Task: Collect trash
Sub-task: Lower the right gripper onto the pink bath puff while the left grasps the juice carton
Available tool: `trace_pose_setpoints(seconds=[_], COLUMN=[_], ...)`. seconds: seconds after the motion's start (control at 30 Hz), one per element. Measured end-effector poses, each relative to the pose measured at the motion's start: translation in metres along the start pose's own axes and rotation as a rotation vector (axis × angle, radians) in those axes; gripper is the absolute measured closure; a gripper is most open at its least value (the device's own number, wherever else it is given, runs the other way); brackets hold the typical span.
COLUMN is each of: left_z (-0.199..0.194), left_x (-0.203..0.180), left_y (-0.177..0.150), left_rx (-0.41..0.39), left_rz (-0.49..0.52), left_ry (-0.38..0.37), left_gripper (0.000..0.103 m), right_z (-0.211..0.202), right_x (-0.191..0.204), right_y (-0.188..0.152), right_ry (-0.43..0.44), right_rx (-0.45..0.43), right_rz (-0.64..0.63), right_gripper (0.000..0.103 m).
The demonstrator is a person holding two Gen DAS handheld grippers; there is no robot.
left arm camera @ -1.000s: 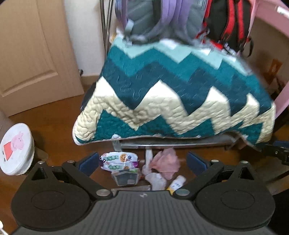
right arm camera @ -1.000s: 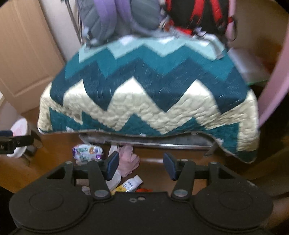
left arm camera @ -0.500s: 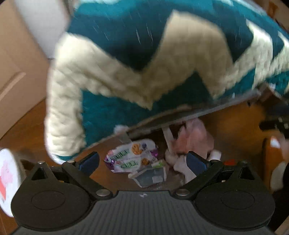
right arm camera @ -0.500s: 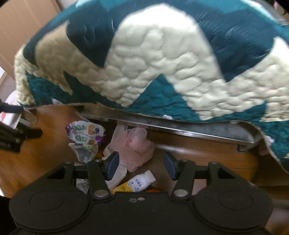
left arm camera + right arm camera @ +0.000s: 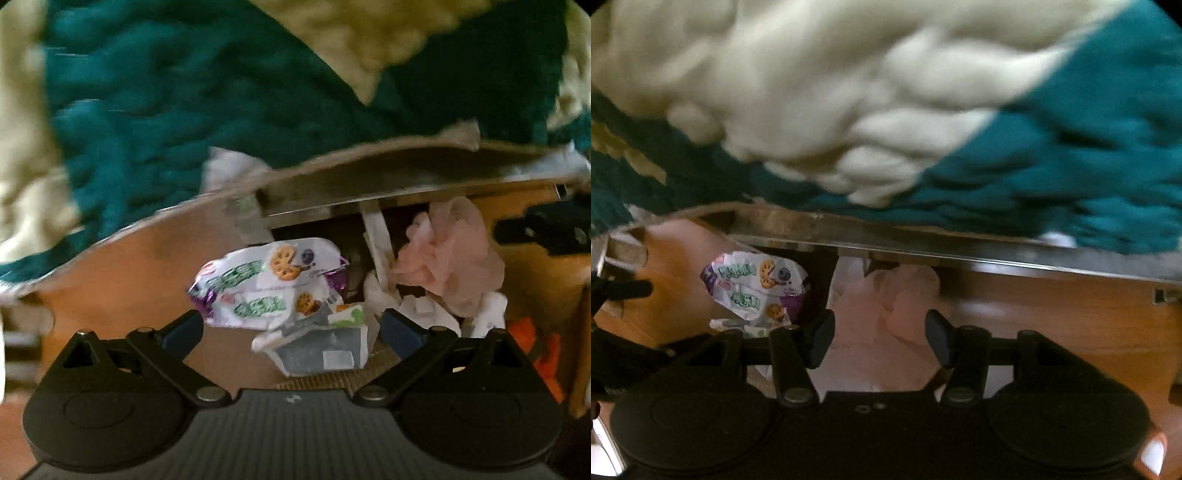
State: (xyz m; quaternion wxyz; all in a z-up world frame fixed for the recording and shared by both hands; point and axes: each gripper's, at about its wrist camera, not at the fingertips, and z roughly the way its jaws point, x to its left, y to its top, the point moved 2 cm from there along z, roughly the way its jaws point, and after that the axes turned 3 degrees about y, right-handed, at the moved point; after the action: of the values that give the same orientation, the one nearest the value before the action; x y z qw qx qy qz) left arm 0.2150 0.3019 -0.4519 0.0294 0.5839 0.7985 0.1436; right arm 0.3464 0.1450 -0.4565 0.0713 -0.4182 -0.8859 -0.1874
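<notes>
we dropped both grippers low to the trash: left [image 5: 291, 328] spread wide around the wrapper [image 5: 269, 282], right [image 5: 880, 334] open over the pink bag [image 5: 886, 314], neither holding anything.

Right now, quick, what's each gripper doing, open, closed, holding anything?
Left gripper: open, holding nothing, aimed at the snack wrapper.
Right gripper: open, holding nothing, jaws either side of the pink plastic bag.

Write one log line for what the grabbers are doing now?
left gripper: open, over snack bag | right gripper: open, over pink bag | nothing held
</notes>
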Motion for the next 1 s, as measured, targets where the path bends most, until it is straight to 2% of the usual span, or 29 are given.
trace_pose_setpoints(seconds=[0.17,0.3,0.4,0.57,0.7,0.73,0.77,0.8,0.83,0.9,1.0], left_z=[0.026,0.046,0.056,0.083,0.094,0.096,0.097,0.098,0.099,0.097,0.091], left_x=[-0.016,-0.022,-0.022,-0.024,-0.020,-0.019,-0.018,-0.017,-0.015,-0.013,-0.012], left_y=[-0.009,-0.021,-0.029,-0.035,-0.030,-0.029,-0.029,-0.028,-0.028,-0.027,-0.028], left_rx=[-0.012,0.015,0.033,0.078,0.111,0.118,0.120,0.122,0.127,0.131,0.121], left_rz=[0.180,0.304,0.344,0.362,0.334,0.326,0.319,0.309,0.298,0.285,0.277], left_ry=[-0.004,0.000,-0.002,-0.007,-0.029,-0.035,-0.039,-0.041,-0.041,-0.045,-0.056], left_gripper=[0.001,0.001,0.002,0.018,0.045,0.054,0.060,0.072,0.079,0.089,0.096], right_z=[0.025,0.045,0.060,0.078,0.086,0.087,0.087,0.088,0.089,0.087,0.076], right_x=[0.004,0.003,0.004,0.004,0.001,0.001,0.002,0.003,0.003,0.002,0.004], right_y=[-0.002,-0.008,-0.010,-0.013,-0.012,-0.012,-0.013,-0.014,-0.015,-0.017,-0.018], right_ry=[-0.022,-0.054,-0.069,-0.098,-0.111,-0.114,-0.115,-0.117,-0.129,-0.122,-0.127], right_rx=[0.043,0.082,0.105,0.136,0.135,0.135,0.136,0.140,0.150,0.148,0.111], right_rz=[-0.066,-0.075,-0.088,-0.121,-0.108,-0.113,-0.124,-0.137,-0.148,-0.156,-0.182], right_gripper=[0.049,0.049,0.049,0.051,0.052,0.055,0.074,0.090,0.098,0.098,0.100])
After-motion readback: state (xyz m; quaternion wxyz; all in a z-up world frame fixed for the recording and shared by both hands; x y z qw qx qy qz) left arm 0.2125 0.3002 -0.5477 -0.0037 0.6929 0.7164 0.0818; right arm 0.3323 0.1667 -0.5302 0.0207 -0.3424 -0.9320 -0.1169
